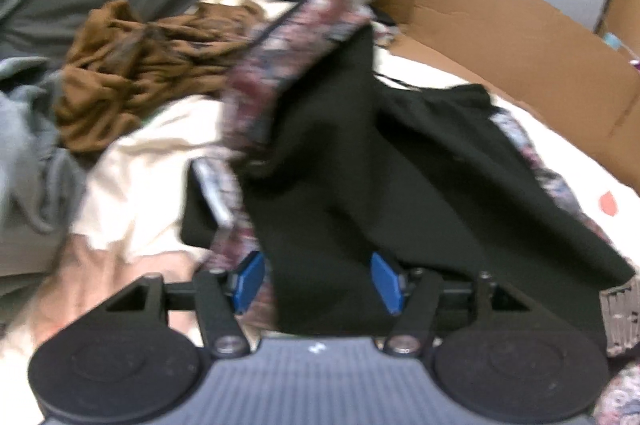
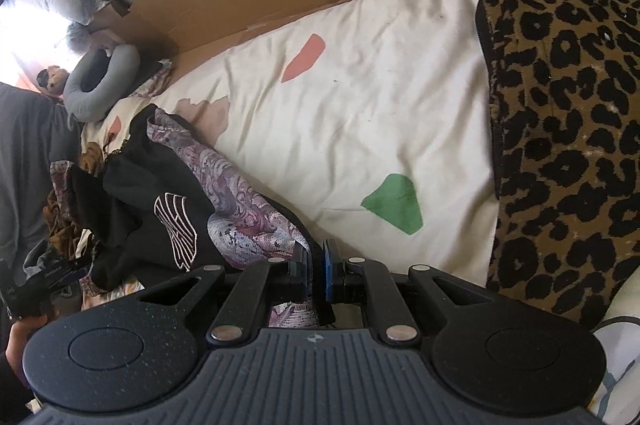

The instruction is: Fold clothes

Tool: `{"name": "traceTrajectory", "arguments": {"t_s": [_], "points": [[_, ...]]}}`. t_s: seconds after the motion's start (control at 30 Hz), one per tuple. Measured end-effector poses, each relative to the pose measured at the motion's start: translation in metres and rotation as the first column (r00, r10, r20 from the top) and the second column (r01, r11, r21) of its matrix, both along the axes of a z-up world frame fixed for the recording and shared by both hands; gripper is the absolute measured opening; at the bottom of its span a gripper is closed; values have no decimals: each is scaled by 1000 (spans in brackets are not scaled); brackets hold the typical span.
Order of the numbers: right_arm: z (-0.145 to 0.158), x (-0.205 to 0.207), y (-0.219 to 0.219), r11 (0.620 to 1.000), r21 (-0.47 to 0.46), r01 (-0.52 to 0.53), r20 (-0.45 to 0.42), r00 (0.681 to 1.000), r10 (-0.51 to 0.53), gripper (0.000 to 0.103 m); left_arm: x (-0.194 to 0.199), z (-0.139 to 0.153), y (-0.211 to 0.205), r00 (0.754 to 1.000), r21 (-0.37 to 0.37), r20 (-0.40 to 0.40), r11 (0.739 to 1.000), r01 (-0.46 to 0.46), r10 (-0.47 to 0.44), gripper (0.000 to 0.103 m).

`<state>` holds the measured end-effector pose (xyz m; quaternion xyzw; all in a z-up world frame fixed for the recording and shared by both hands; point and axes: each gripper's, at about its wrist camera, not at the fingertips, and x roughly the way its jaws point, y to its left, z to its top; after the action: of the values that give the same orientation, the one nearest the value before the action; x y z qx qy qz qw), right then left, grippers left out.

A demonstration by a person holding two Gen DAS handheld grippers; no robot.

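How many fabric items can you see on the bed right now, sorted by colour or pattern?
Black with floral lining: 1, the garment, its edge clamped in the right gripper
Brown: 1, crumpled garment
Grey: 1, garment
Leopard print: 1, piece
Total: 4

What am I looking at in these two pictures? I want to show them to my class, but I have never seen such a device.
Each picture comes from a camera on a hand-held tool with two fingers; a person carries one in each hand. The black parts at the bottom are the tool itself.

The left view is blurred. The left tool stands open, its blue pads either side of a black garment with patterned lining. Behind lie a brown garment and a cardboard box.

In the right view, the right tool is shut on that garment's edge. It lies on a cream sheet with coloured patches, beside a leopard-print cloth.
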<state>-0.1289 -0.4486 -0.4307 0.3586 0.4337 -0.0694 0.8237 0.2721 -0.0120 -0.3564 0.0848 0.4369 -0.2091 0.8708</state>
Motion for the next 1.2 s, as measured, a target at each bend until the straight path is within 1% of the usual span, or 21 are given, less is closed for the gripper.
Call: {"name": "traceTrajectory", "arguments": {"t_s": [0.03, 0.1, 0.2, 0.43, 0.57, 0.67, 0.77, 0.83, 0.87, 0.9, 0.93, 0.97, 1.03, 1.2], "points": [[-1, 0, 0, 1000, 1, 0, -3, 1000, 0, 6, 3, 0, 3, 1000, 3, 8, 1000, -9, 9, 71], [-3, 1, 1, 1000, 7, -2, -11, 1000, 2, 6, 10, 0, 9, 999, 10, 23, 1000, -28, 28, 75], [-6, 0, 2, 1000, 16, -7, -15, 1000, 7, 6, 17, -3, 12, 998, 42, 53, 999, -27, 25, 78], [-10, 0, 7, 999, 17, -42, -24, 999, 42, 6, 42, -18, 12, 997, 74, 72, 997, -3, -2, 79], [-13, 0, 8, 998, 23, -55, -31, 998, 56, 6, 59, -37, 13, 999, 112, 51, 994, -7, 1, 80], [-13, 0, 9, 998, 21, -63, -34, 997, 64, 6, 68, -42, 17, 998, 108, 59, 994, -18, 11, 79], [-15, 0, 10, 998, 22, -66, -41, 997, 67, 6, 77, -41, 22, 999, 70, 43, 997, -25, 22, 70], [-18, 1, 12, 997, 22, -70, -49, 996, 71, 6, 82, -44, 25, 999, 45, 6, 998, -33, 33, 55], [-19, 1, 13, 997, 22, -73, -53, 996, 74, 6, 83, -47, 26, 999, 42, -13, 999, -34, 35, 50], [-20, 1, 13, 997, 22, -74, -56, 996, 76, 6, 82, -50, 25, 999, 47, -24, 998, -31, 32, 37], [-21, 1, 14, 997, 24, -75, -59, 995, 76, 6, 80, -52, 24, 999, 51, -31, 998, -26, 28, 21], [-21, 1, 14, 997, 24, -74, -59, 995, 75, 6, 77, -54, 24, 999, 54, -37, 998, -21, 23, 15], [-22, 1, 13, 997, 26, -69, -56, 996, 70, 6, 73, -56, 23, 999, 60, -47, 998, -13, 16, 9], [-22, -1, 10, 997, 35, -64, -48, 997, 66, 6, 60, -39, 28, 999, 54, -41, 999, -5, 7, 6]]}}
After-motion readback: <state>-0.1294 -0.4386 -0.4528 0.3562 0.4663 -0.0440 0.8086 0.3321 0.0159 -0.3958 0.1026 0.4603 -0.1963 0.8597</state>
